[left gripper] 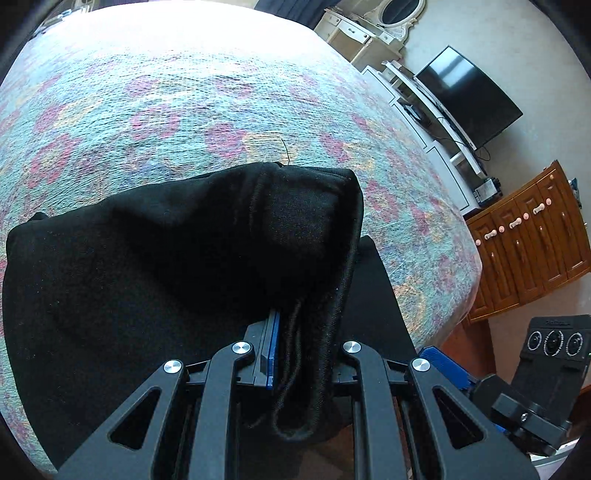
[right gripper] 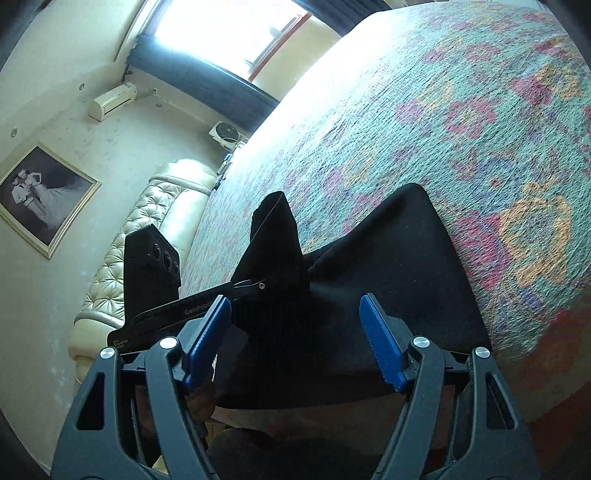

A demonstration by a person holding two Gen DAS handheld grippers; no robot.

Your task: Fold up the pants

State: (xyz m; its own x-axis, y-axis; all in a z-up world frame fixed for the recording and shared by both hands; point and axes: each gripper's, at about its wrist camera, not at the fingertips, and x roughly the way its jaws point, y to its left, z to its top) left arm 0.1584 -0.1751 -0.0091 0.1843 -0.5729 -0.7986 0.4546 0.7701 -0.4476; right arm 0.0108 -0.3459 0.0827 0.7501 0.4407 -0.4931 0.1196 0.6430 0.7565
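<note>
Across both views spreads a bed (left gripper: 155, 96) under a bedspread patterned in teal, pink and yellow, with the black pants (left gripper: 155, 258) lying on it near its edge. Beyond the bed, the left wrist view shows a wooden cabinet (left gripper: 532, 236), a dark television (left gripper: 469, 92) and a white dresser (left gripper: 354, 33); the right wrist view shows a cream tufted headboard (right gripper: 147, 229), a framed picture (right gripper: 44, 195) and a wall air conditioner (right gripper: 110, 101).

A raised fold of the pants runs straight back into the left tool (left gripper: 306, 332), whose fingers are pressed together on the fabric, with a cord of the pants trailing down between them. The right tool (right gripper: 295, 343) stands spread wide, its blue pads (right gripper: 380, 343) on either side of the pants' near edge, gripping nothing; the cloth lies just ahead of it and between its fingers.
</note>
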